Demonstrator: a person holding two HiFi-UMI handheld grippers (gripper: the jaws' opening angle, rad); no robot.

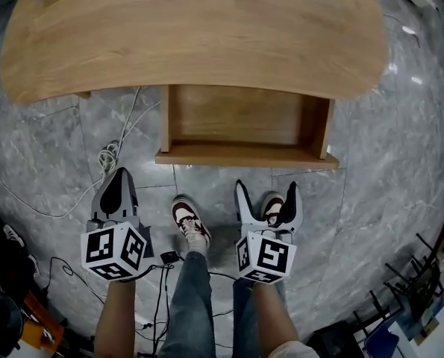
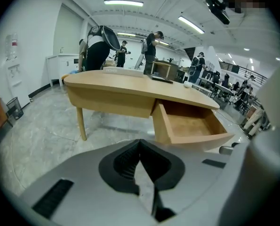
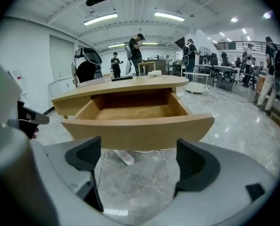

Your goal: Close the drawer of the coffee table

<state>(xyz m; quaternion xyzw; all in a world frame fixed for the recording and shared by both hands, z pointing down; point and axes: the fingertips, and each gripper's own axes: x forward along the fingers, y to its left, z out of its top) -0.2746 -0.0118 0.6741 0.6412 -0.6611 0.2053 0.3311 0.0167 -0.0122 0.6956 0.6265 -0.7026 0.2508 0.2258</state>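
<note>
**Drawer open, both claws short of it**

The drawer [image 1: 244,155] stands pulled well out from under the wooden surface [image 1: 192,28], its front panel at 12 o'clock from the person's feet. Neither claw touches it, so the closing push has not yet begun; this looks like the approach.

The left claw [image 1: 119,187] has its jaws pressed together on nothing. The right claw [image 1: 266,192] is spread wide and also empty. The right one sits nearer the panel's middle, so I judge it better placed. The next move calls for going forward to 12 o'clock, meeting the front panel squarely and pushing level until it seats under the surface.

The right gripper view alone shows the curved front panel [image 3: 137,131] dead ahead between the jaws, with a bare interior. The left gripper view has the drawer [image 2: 191,126] off at 2 o'clock, seen side-on. Only the head view shows both claws together, and the grey floor [image 1: 401,170] between them and the drawer.
</note>
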